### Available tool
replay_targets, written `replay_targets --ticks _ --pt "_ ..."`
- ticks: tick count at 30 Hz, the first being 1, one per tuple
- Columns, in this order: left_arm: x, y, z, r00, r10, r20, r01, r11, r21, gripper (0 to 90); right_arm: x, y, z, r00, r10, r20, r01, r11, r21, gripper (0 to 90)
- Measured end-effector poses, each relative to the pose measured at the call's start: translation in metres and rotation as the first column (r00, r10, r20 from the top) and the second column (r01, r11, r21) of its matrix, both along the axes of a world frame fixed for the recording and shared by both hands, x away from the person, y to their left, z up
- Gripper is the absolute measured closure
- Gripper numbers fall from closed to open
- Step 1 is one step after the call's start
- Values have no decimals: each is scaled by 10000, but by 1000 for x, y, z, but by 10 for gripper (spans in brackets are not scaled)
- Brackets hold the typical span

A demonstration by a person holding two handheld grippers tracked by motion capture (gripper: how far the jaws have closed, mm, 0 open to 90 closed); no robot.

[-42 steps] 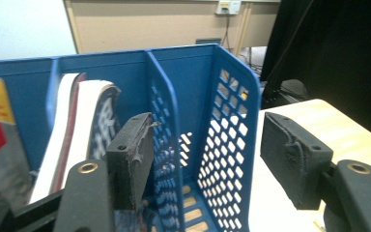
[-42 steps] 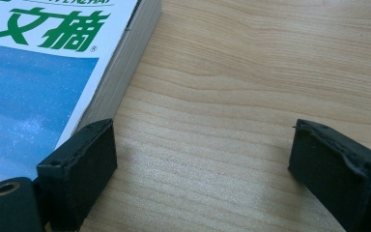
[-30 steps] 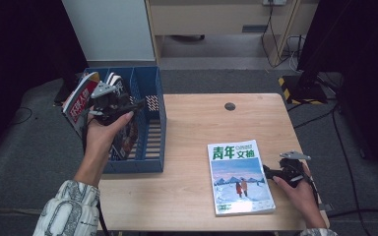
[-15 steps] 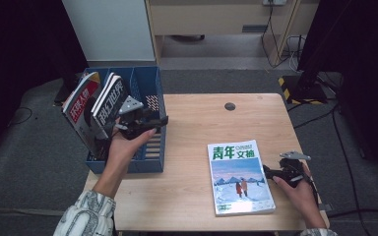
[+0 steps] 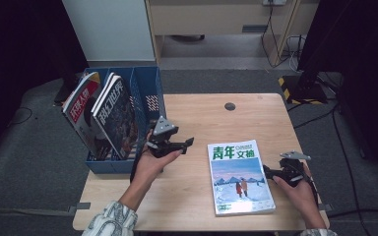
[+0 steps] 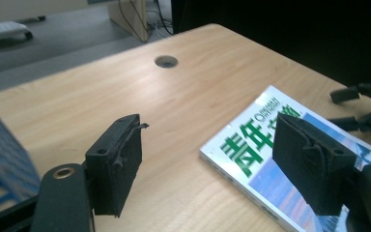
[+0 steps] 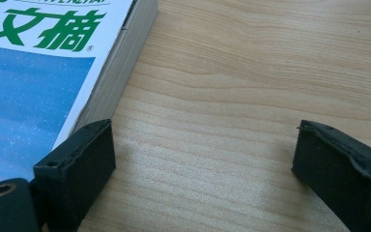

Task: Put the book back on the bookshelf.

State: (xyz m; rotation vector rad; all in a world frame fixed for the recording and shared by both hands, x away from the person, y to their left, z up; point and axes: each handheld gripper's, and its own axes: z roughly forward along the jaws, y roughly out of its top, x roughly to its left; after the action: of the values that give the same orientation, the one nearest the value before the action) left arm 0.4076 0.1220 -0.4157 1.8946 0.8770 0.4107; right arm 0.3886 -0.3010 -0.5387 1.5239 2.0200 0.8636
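Bare tabletop (image 5: 197, 172) btwn blue rack (image 5: 150, 98) & magazine (image 5: 238, 177): passable; rack blocks left edge.

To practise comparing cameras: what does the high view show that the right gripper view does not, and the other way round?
High view alone: the blue rack with two magazines standing in it, the left gripper open above the table, and both hands. Right gripper view alone: the book's page edges close up, and the right gripper with its jaws wide apart and bare wood between them. Both: the book lying flat on the table.
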Motion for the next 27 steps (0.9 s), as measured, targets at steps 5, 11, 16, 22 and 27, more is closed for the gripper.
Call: replay_targets --ticks 5,11,16,22,27 --pt "-3 -15 -15 9990 -393 -218 398 9989 234 230 1 -1 0 10000 14 -1 -14 10000 40 64" --pt "-7 -31 -34 9975 -604 -366 618 9974 361 183 2 -2 0 10000 55 -83 -54 10000 66 41" --pt "-11 -45 -51 9954 -751 -593 800 9931 858 147 2 -3 0 9997 209 -81 -209 9998 41 37" --pt "-19 -59 -66 9897 -1024 -1002 1124 9885 1008 128 -2 -10 5 9992 324 -230 -320 9993 174 70" --pt "-25 -68 -79 9837 -1192 -1346 1370 9818 1315 151 -9 -12 19 9974 706 119 -711 9961 518 167"
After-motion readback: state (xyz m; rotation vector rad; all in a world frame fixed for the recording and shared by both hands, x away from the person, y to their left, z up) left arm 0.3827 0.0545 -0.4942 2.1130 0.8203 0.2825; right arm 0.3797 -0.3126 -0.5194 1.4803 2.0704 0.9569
